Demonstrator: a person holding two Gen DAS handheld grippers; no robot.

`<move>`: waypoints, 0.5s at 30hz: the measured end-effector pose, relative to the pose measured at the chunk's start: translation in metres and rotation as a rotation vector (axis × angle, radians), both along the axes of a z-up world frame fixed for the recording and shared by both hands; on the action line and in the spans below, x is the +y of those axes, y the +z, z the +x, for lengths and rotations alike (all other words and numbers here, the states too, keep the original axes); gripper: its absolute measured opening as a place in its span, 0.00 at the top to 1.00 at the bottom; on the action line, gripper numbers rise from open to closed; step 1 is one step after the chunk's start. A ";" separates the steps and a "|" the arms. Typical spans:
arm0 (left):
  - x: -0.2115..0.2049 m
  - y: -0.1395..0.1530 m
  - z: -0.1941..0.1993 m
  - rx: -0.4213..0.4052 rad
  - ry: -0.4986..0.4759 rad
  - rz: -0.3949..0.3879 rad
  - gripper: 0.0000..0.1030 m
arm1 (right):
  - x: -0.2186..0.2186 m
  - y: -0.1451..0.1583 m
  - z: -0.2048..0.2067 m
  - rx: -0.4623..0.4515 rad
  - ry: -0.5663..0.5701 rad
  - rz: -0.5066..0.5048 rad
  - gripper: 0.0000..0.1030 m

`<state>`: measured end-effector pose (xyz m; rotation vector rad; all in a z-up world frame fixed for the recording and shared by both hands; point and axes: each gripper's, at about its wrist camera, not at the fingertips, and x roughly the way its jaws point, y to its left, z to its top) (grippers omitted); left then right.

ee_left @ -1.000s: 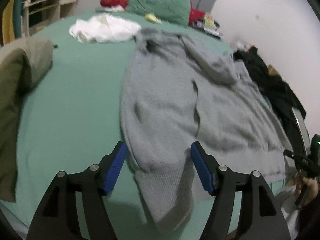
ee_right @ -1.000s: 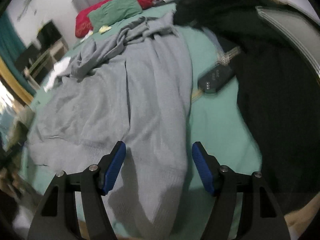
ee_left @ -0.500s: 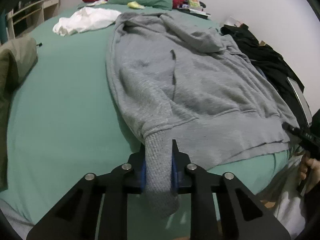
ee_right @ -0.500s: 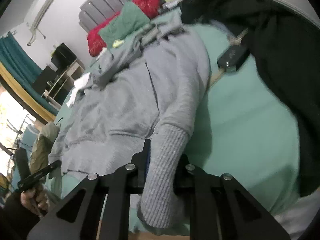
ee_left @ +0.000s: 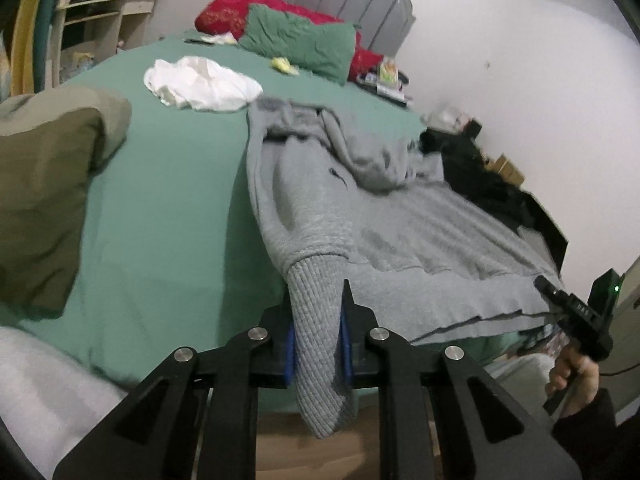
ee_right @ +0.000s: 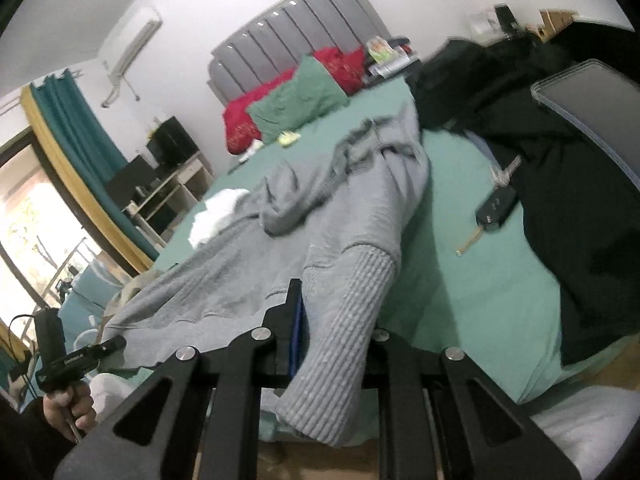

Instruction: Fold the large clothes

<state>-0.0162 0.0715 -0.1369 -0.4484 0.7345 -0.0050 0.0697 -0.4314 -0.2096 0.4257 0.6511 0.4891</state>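
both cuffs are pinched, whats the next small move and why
Probably carry both cuffs inward over the grey hoodie's chest: the left gripper and right gripper each clamp a ribbed cuff, and the body lies spread on the bed.

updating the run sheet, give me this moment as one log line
task: fold large clothes | left gripper: shut on left cuff | right gripper: shut on right cuff | grey hoodie: body on green bed
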 end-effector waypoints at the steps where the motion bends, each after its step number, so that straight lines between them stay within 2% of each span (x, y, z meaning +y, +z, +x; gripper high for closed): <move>1: 0.000 0.006 -0.008 -0.011 0.002 -0.004 0.83 | 0.000 0.006 -0.003 -0.013 0.002 0.001 0.85; 4: 0.000 0.023 -0.030 -0.035 -0.001 -0.004 0.83 | -0.006 0.025 -0.020 -0.044 0.003 0.018 0.85; 15: -0.014 0.096 -0.104 -0.112 -0.033 0.001 0.82 | -0.038 0.064 -0.084 -0.108 -0.012 0.056 0.85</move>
